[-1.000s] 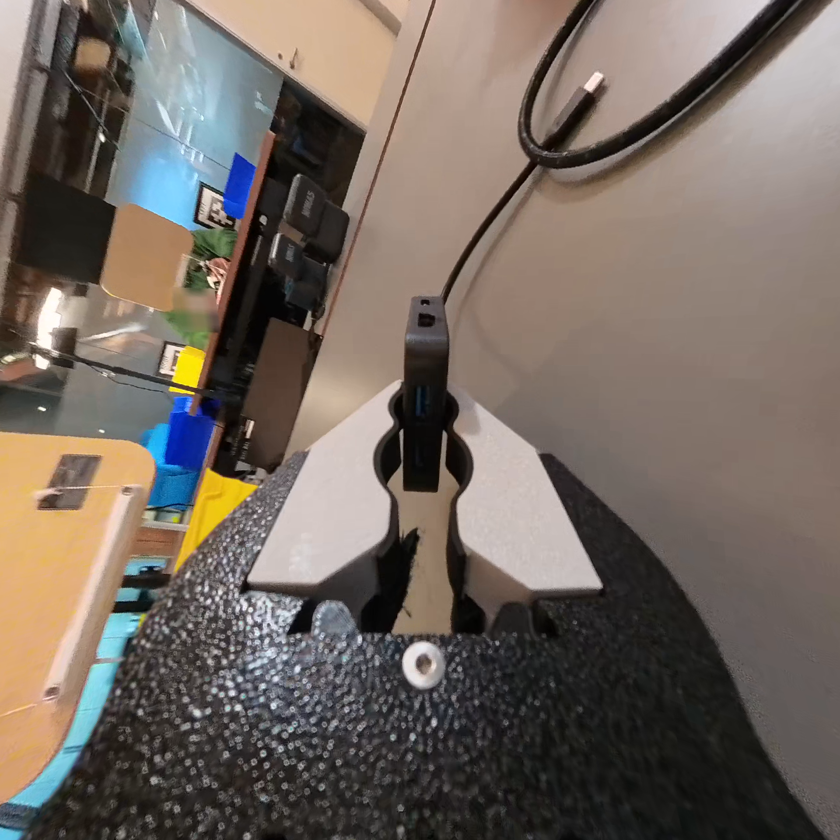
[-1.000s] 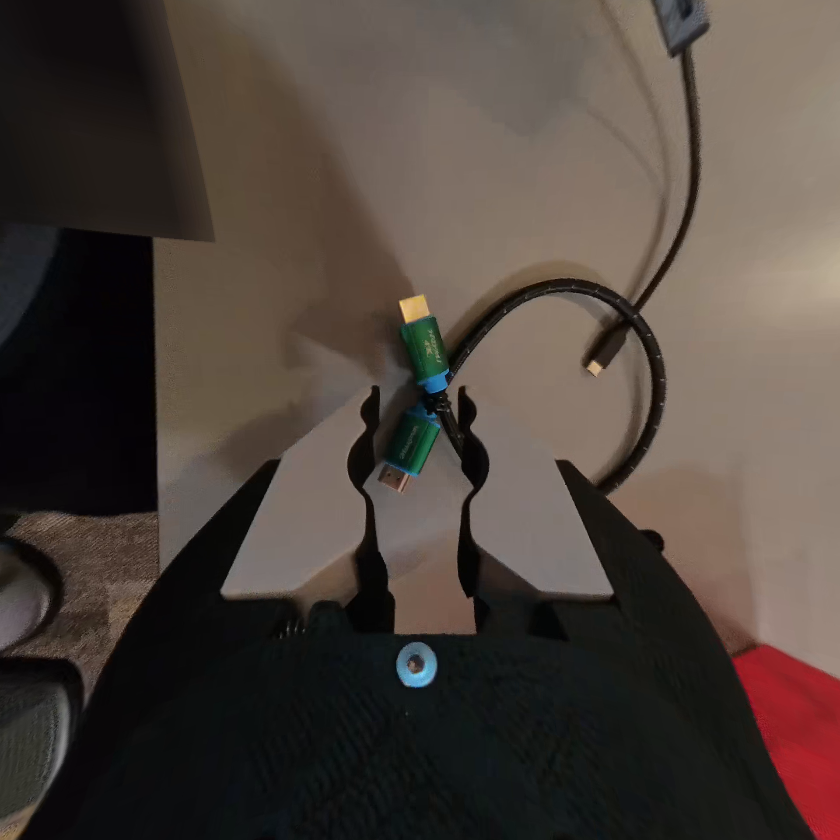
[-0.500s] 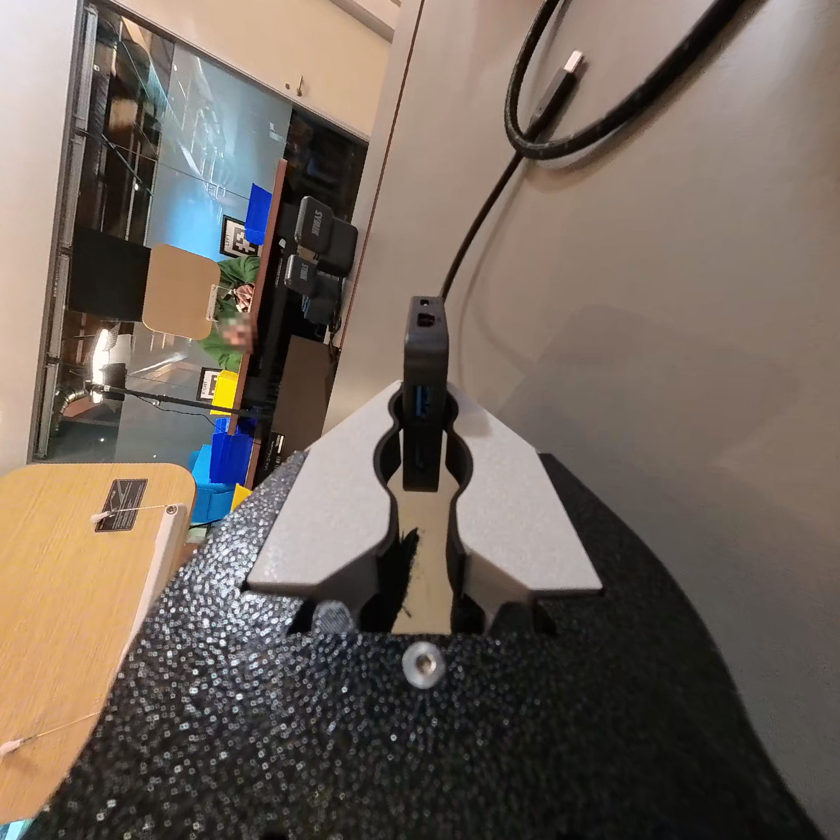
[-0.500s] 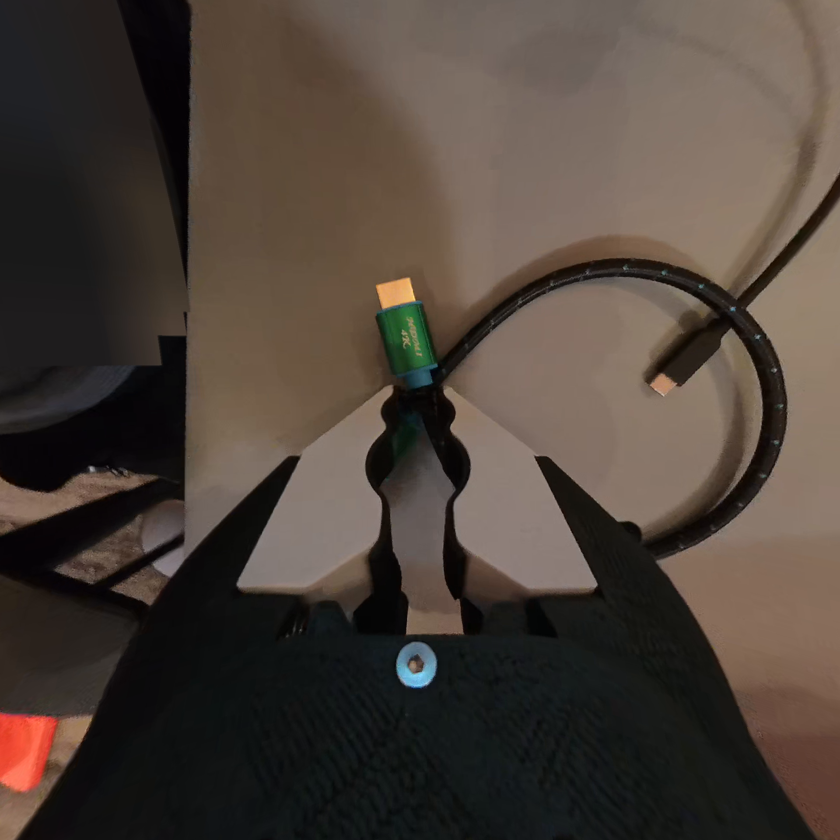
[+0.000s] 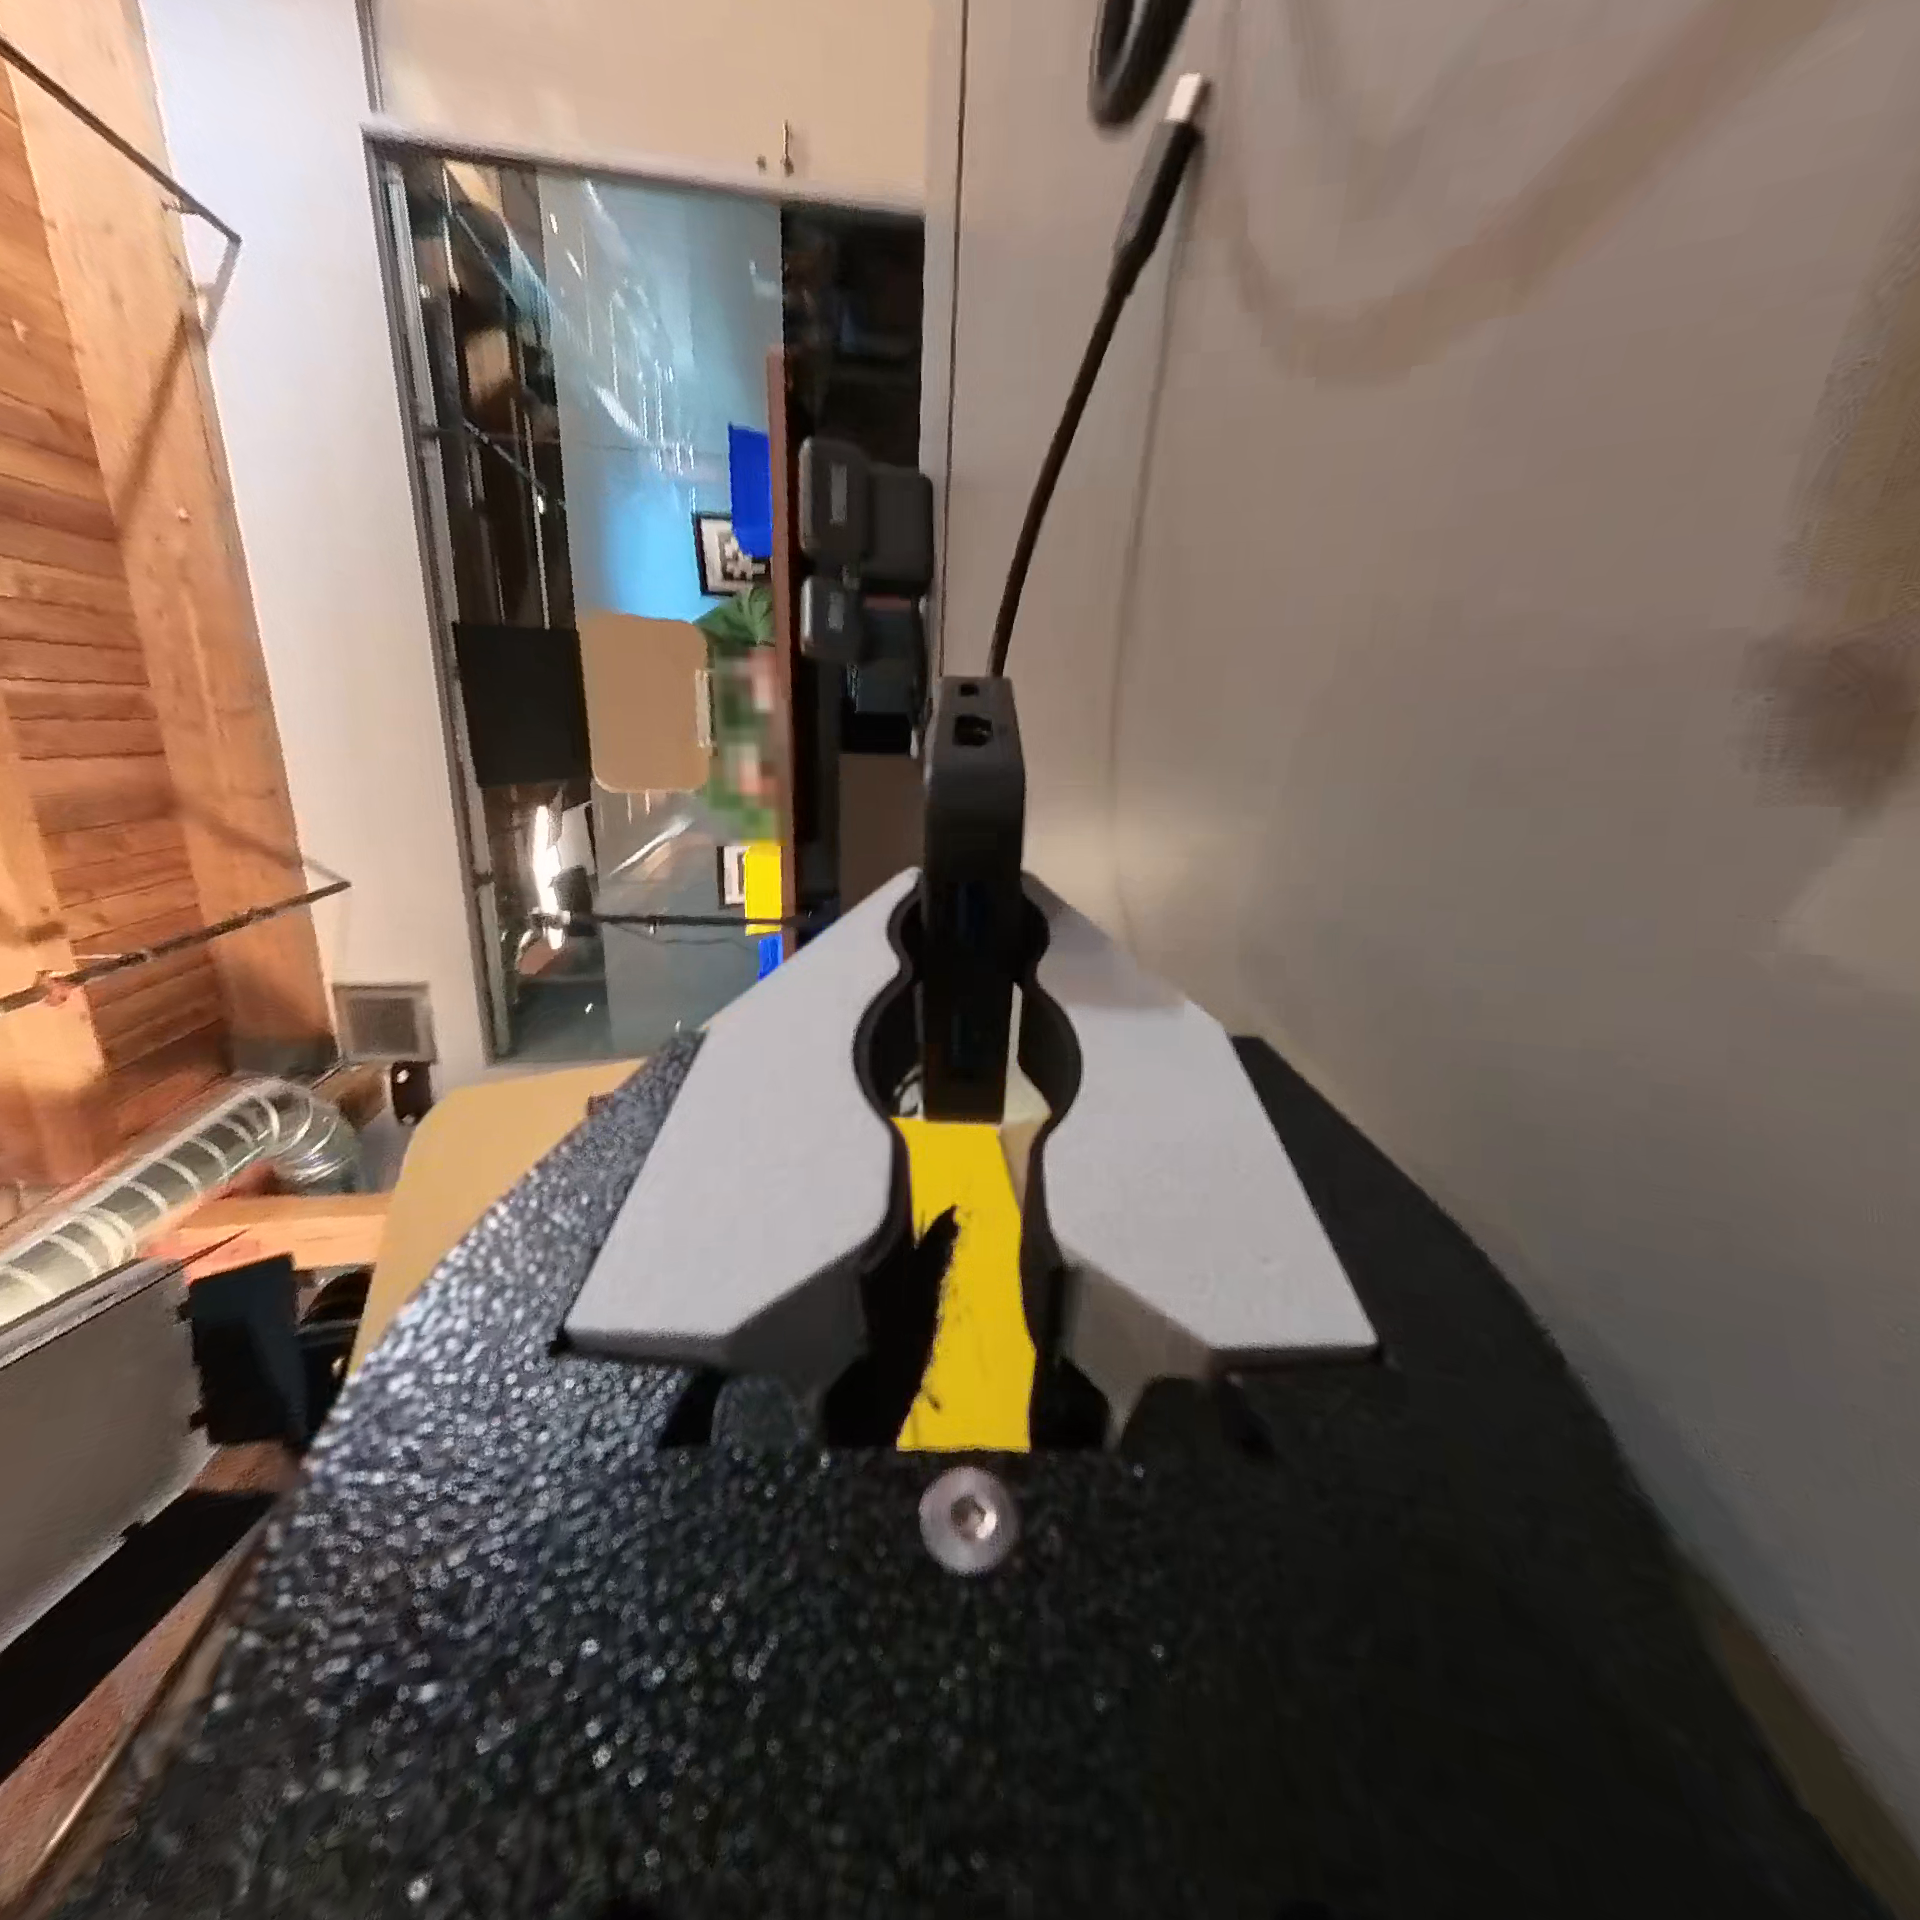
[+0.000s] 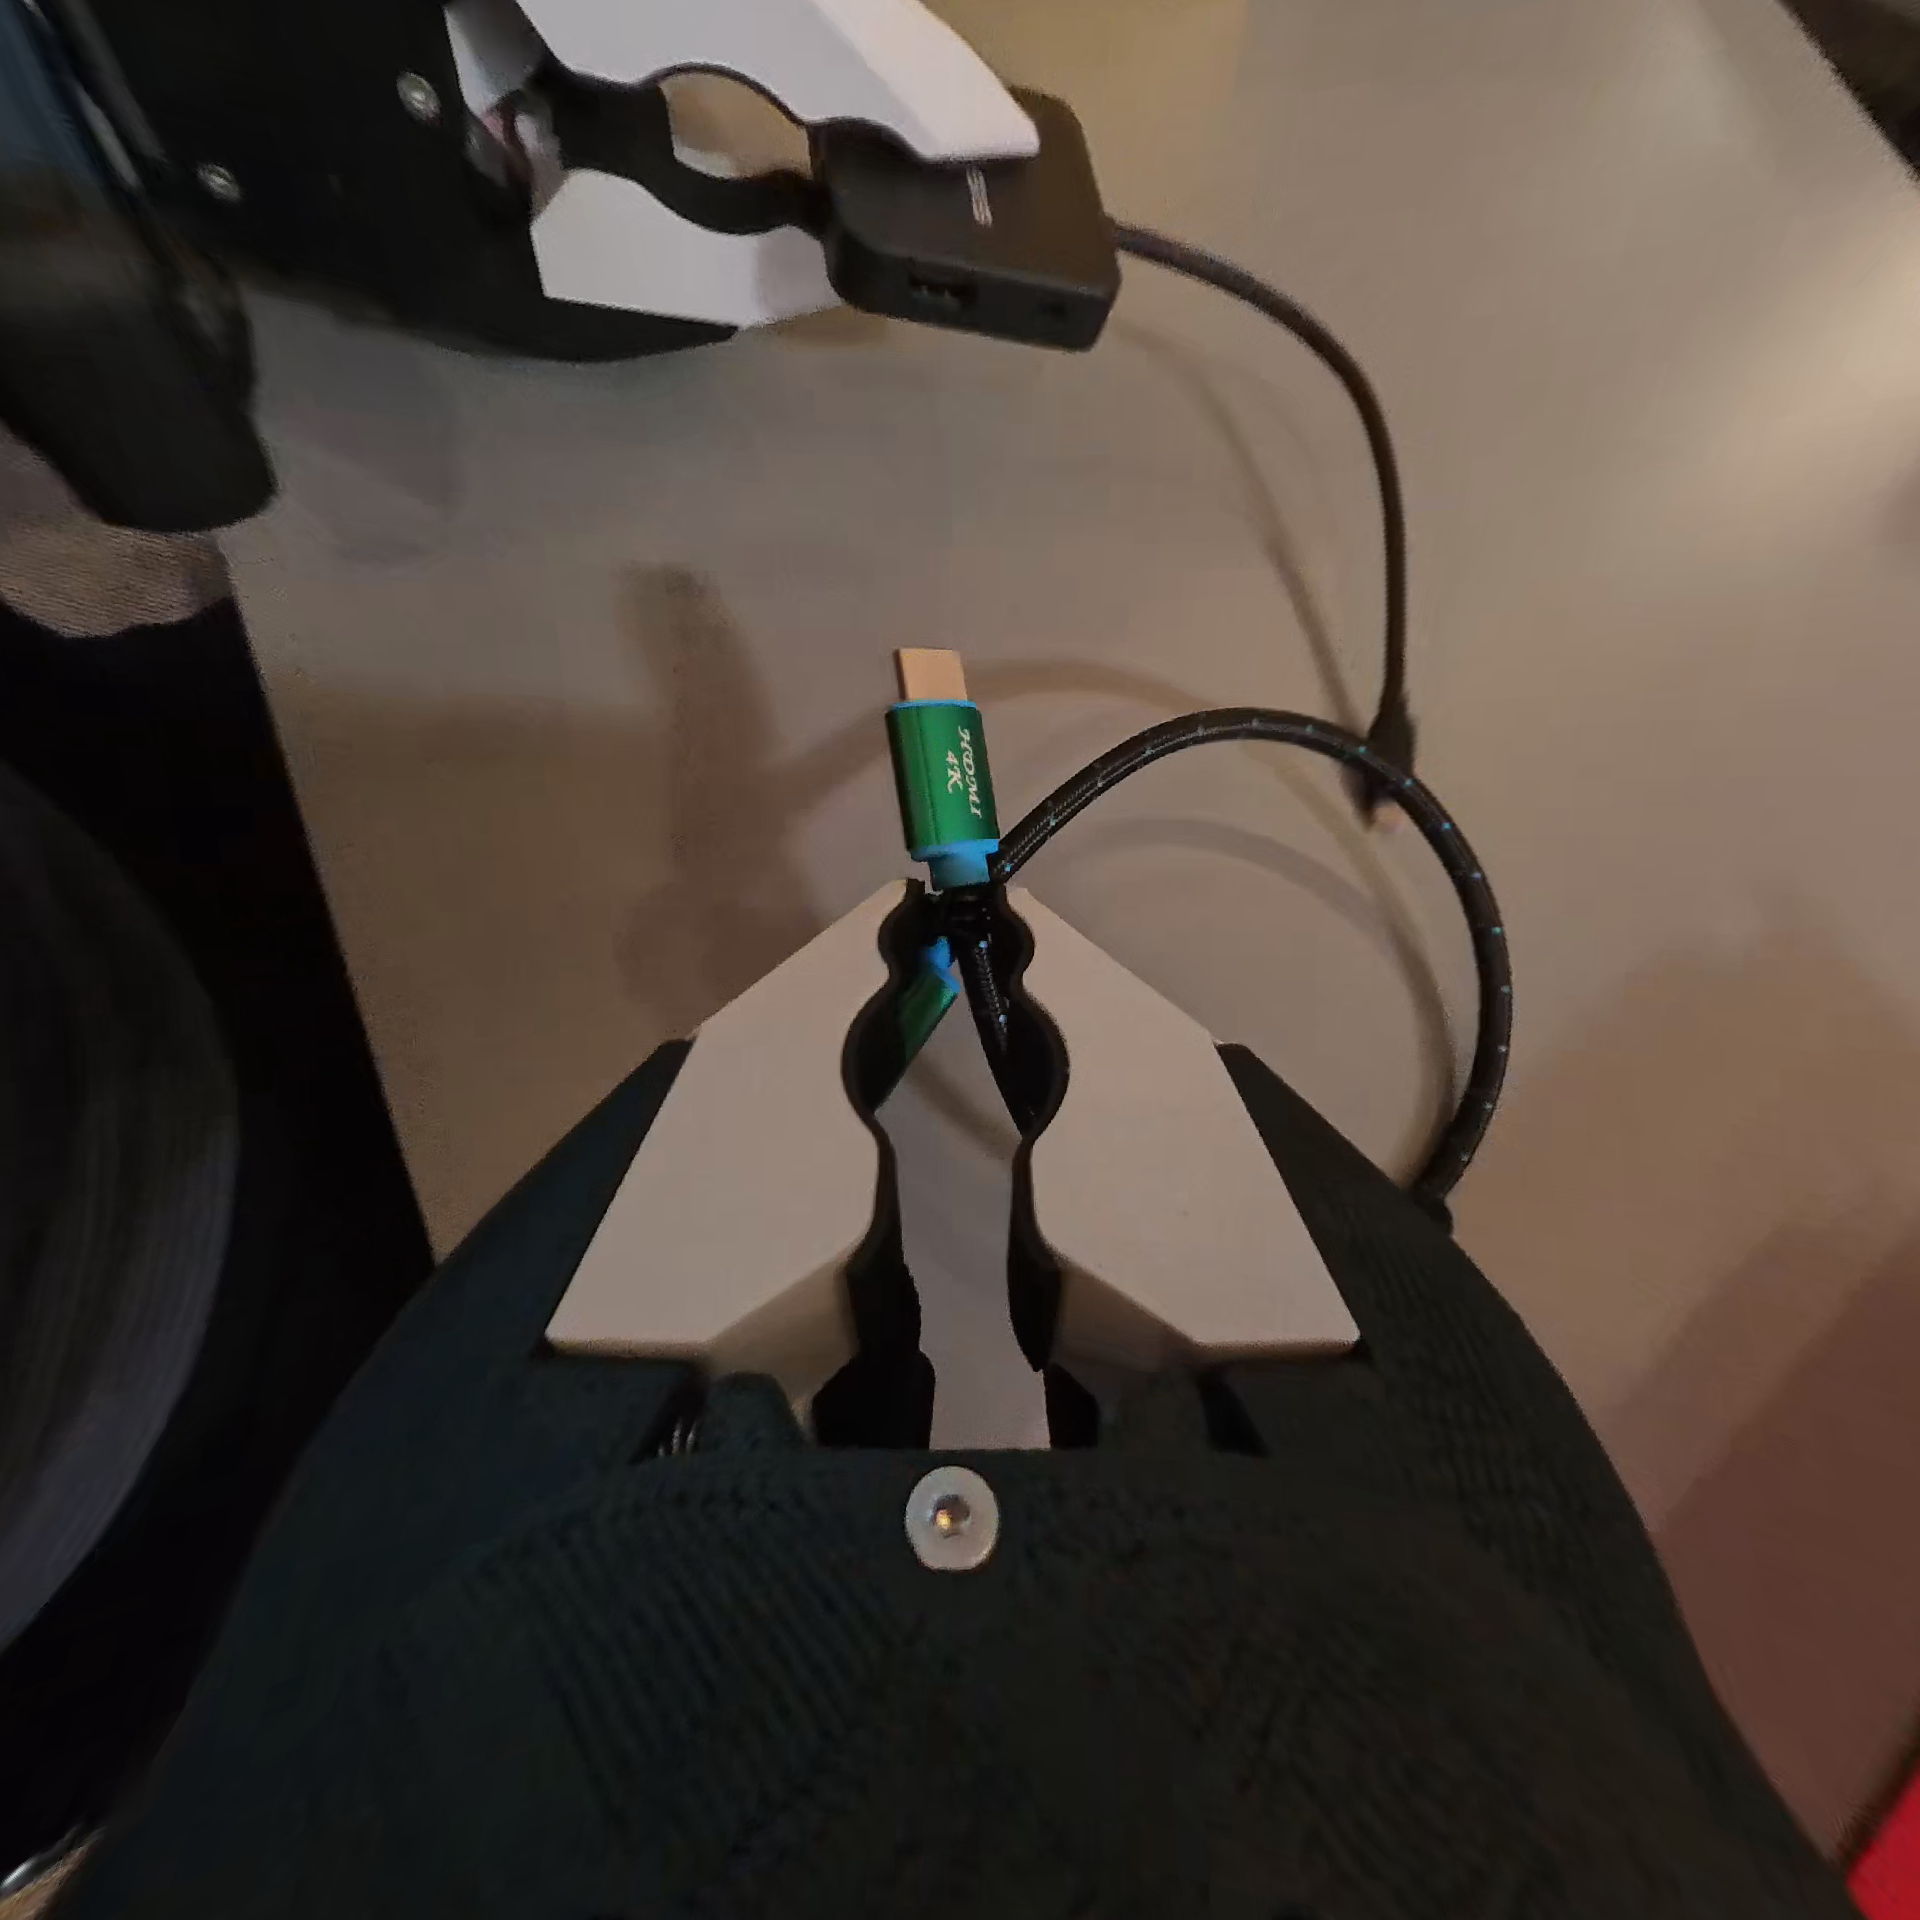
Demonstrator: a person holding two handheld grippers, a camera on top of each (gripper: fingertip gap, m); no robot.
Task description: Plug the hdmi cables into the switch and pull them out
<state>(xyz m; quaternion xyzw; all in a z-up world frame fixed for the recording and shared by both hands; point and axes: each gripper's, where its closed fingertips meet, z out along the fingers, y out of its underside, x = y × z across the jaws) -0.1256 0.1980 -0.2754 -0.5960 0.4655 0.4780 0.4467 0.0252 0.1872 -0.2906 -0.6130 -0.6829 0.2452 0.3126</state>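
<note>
Grey table; switch in left claw, now opposite right claw's pinched HDMI cable.

The left gripper, with grey fingers, clamps a slim black rectangular switch edgewise beside the grey tabletop, its thin black lead running onward to a metal-tipped plug.

Black, flat, rectangular switch, lifted clear of the pale table, pinched at one end, its port edge facing out, thin black lead trailing from the far end down to a small loose plug on the surface. Braided black hdmi cable looped in an arc over the table, pinched just behind its green, blue-collared connector; gold tip upward, unplugged, well apart from the switch. Second green connector partly hidden lower down.
</note>
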